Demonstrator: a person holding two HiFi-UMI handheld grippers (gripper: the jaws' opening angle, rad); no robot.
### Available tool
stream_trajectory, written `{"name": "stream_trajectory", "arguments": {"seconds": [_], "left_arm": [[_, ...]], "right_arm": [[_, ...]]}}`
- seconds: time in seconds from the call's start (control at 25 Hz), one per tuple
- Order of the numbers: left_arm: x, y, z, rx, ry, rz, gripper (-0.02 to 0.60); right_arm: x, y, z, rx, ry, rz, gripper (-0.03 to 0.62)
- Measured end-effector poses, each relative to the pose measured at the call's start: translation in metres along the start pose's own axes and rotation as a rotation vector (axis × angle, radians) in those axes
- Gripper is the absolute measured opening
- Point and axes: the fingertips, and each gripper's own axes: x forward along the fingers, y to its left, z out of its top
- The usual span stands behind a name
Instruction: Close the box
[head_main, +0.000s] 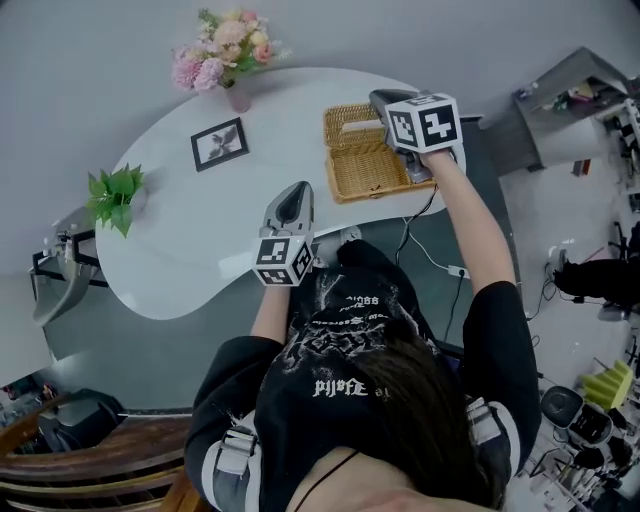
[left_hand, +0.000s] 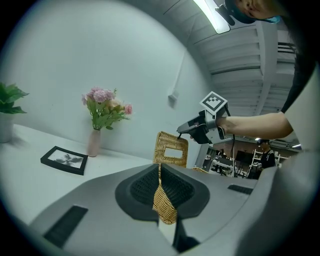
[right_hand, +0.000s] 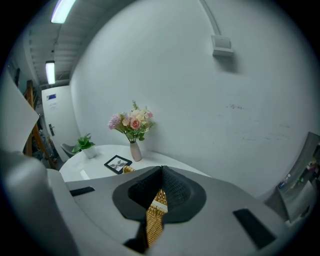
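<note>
Box: a golden woven wicker box (head_main: 368, 172) sits open on the far right part of the white glossy curved surface (head_main: 180, 235), in front of the person's right arm.
Lid: the wicker-framed lid with a pale centre panel (left_hand: 171, 139) stands about upright along the far side of the box, so closing has not gone far.
Right gripper: the right gripper (right_hand: 160, 172) is clenched on the lid's top free edge, towards its right end. Wicker fills the slit between the jaws.
Left gripper: the left gripper (left_hand: 160, 170) hangs over bare surface, well apart from the box, with its jaws drawn together. The sliver of wicker in its slit is probably the box seen beyond, though I cannot be sure.
Handling: judged light and fairly stiff, with some spring in the weave. The rough texture should give the pads good bite, but the back hinge looks like the weak spot.
Where to hold: the free edge is the right place, ideally nearer its middle so the lid swings down without twisting.
Risk: so light a box may skid on the glossy surface. The left gripper could brace the front wall.
</note>
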Motion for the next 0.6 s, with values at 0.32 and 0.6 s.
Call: {"name": "stream_trajectory", "arguments": {"seconds": [0.32, 0.6], "left_arm": [[-0.006, -0.006, -0.003, 0.022, 0.005, -0.037, 0.029], [-0.009, -0.010, -0.005, 0.034, 0.004, -0.035, 0.029]], "right_arm": [[-0.022, 0.009, -0.014, 0.036, -0.043, -0.015, 0.034], [-0.036, 0.021, -0.031, 0.059, -0.062, -0.010, 0.035]]}}
